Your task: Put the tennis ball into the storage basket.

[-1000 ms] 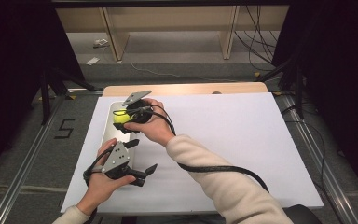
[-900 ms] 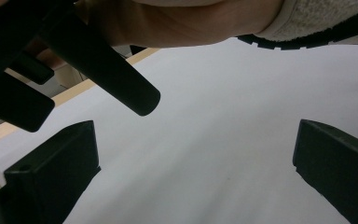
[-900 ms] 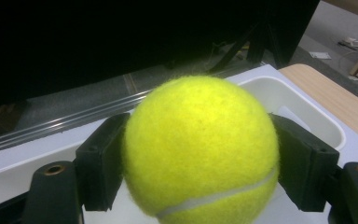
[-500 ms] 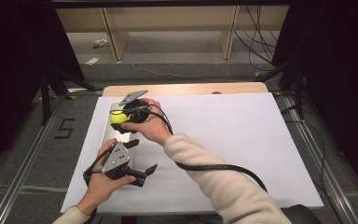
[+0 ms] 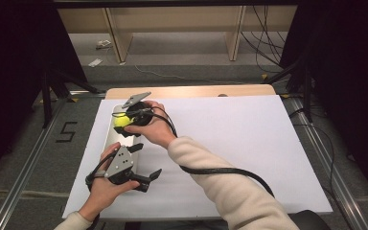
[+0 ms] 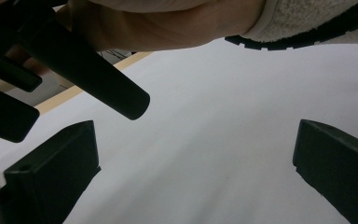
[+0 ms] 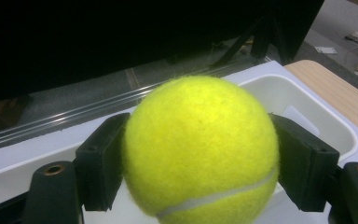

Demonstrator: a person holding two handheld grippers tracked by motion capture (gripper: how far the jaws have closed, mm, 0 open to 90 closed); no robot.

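Right gripper point(image 7: 200, 154): jaws were pressed against both sides of a yellow tennis ball point(image 7: 200, 149), one pad at each flank, the ball carried clear of any surface; in the high view this gripper point(image 5: 127, 120) was held at the far left part of the table.
Left gripper point(image 6: 196, 172): jaws stood spread wide with nothing between them, bare white table cover point(image 6: 223, 140) beneath; in the high view it point(image 5: 143, 178) rested near the front left of the table, well apart from the ball.
Tennis ball position: pinched in the right gripper, directly above a white tray point(image 7: 307, 105) whose rim and inner wall were visible behind and below it; in the high view the ball point(image 5: 120, 121) sat over the tray point(image 5: 109, 136) at the table's left edge.
Tray contents: hidden by the ball and hand; could not be determined.
Step in hand: judged to be placement of the ball into the tray, with grasp complete and carry at or near its end.
Next move calls for: lowering the ball between the tray walls until it is supported, then parting the jaws evenly so it does not roll or bounce over the rim.
Risk noted: release from height would likely let the ball bounce out.
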